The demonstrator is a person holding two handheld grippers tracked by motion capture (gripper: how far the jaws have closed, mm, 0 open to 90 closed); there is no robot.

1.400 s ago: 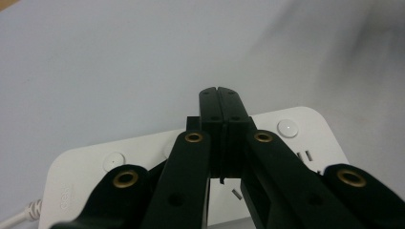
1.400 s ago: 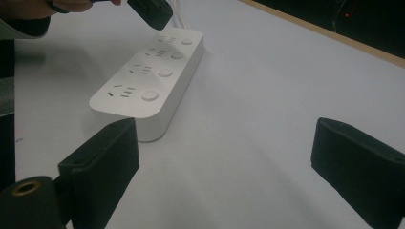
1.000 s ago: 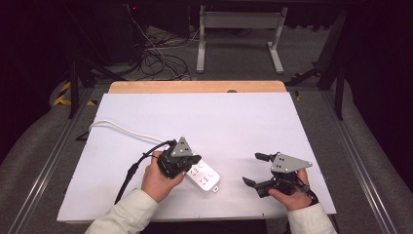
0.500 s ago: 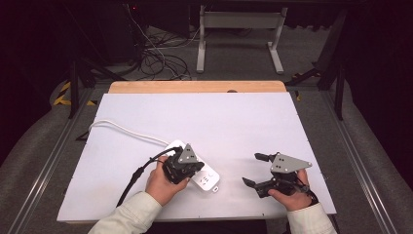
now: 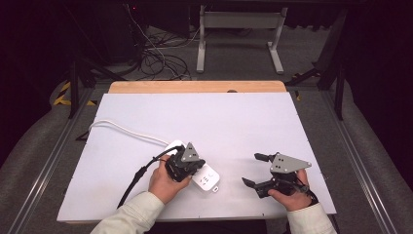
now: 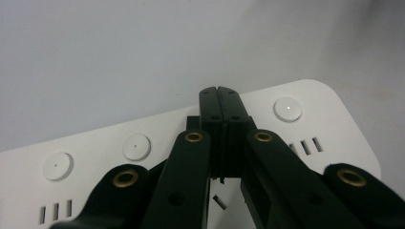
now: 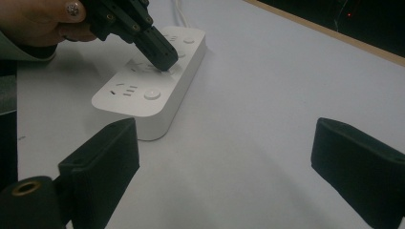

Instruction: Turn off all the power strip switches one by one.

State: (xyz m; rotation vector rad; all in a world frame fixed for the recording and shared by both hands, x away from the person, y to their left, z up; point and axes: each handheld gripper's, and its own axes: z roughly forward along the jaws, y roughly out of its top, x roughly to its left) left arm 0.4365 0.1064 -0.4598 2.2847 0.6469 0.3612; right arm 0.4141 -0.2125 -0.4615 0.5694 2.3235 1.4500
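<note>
A white plastic power strip [image 5: 204,175] lies near the front of the white table [image 5: 243,126]. The left gripper [image 6: 220,95], jaws pressed together, rests its tips on the strip; the right gripper view shows that contact. The right gripper [image 5: 255,170] hovers wide open, empty. The left has shifted rightward since earlier.

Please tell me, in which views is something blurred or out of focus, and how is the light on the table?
High view: white table brightly and evenly lit, dark surroundings. Left gripper view: nearest black links soft, power strip sharper. Right gripper view: near pads blurred, left gripper on the strip fairly clear.
</note>
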